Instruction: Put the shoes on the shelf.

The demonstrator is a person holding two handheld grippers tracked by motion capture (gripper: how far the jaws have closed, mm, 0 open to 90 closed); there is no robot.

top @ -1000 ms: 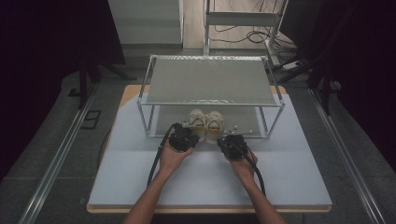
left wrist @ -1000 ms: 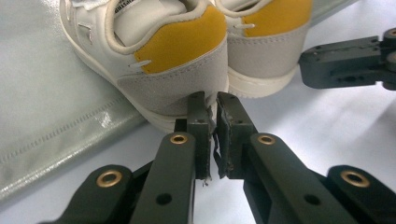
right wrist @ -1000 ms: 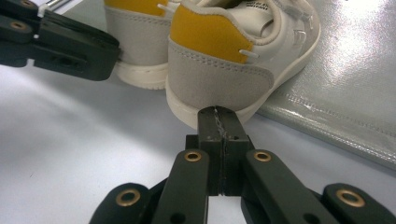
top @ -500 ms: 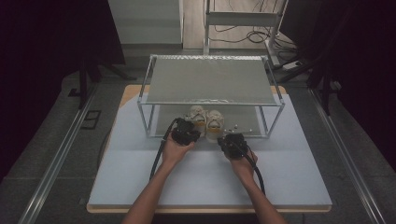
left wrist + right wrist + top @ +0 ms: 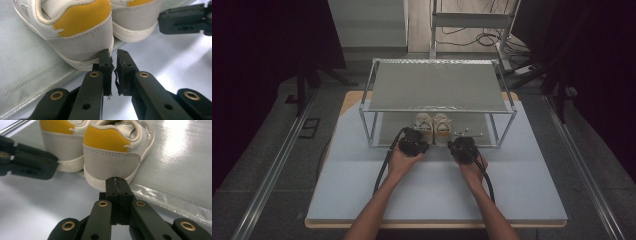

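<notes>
— What differs from a second ago?

— Little. The left gripper [image 5: 414,144] sits a touch closer to the left shoe [image 5: 424,126]; the right gripper [image 5: 463,148] has hardly shifted.

— And the jaws?

— The left gripper's are almost together, a thin slit between them, gripping nothing, tips just short of that shoe's grey heel. The right gripper's are pressed together, empty, near the right shoe [image 5: 442,127].

— Where are the shoes?

— Side by side on the rack's [image 5: 372,85] lower shelf, heels toward the person.
</notes>
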